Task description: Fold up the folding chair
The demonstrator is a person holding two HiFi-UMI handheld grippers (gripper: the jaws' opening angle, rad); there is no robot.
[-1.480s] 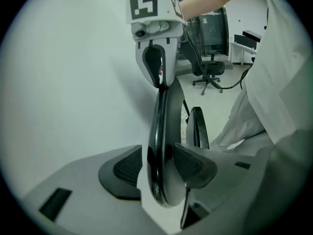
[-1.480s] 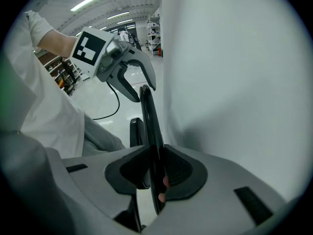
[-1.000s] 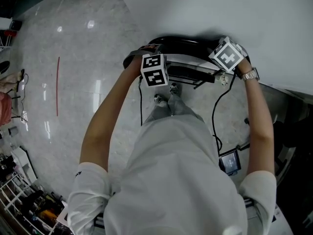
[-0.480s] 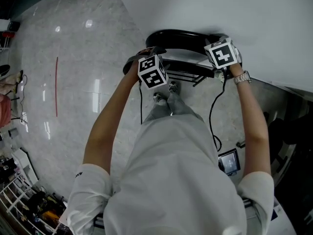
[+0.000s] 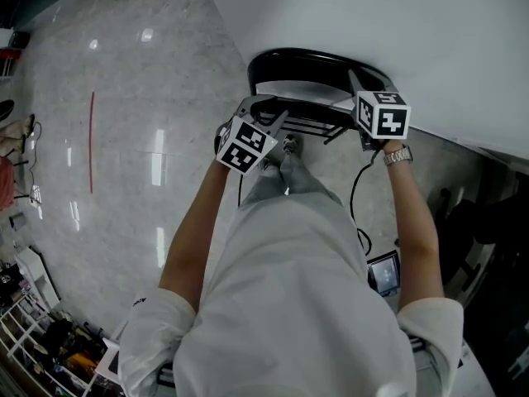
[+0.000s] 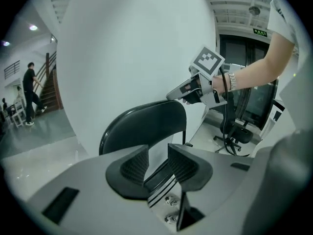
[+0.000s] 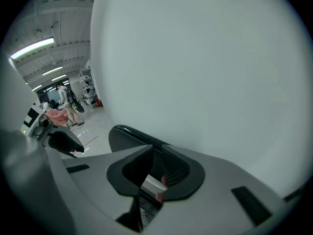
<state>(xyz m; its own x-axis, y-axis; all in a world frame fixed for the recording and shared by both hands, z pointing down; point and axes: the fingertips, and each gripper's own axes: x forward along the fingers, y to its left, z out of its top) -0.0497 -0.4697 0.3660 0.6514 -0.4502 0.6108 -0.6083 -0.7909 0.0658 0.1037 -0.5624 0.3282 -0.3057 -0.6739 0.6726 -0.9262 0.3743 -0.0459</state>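
Two hand-held tongs hover over a black folding chair [image 5: 314,59] that stands against a white wall [image 5: 388,15]. One is at each side of it, probably so that both sides can be drawn in evenly as it folds.

Left tongs [image 6: 157,153]: the jaws have just been closing and stand a narrow gap apart. Bare wall shows through the gap and nothing is pinched.

Right tongs [image 7: 156,155]: the jaws have also just been closing, to a slimmer slit that is dark inside. No part of the chair is visibly pressed between the pads.

The chair's curved backrest [image 6: 146,124] lies just beyond and below the left tongs' tips. The right tongs sit just above its far top corner. Its frame bars [image 5: 318,126] lie beneath and between the two tongs.
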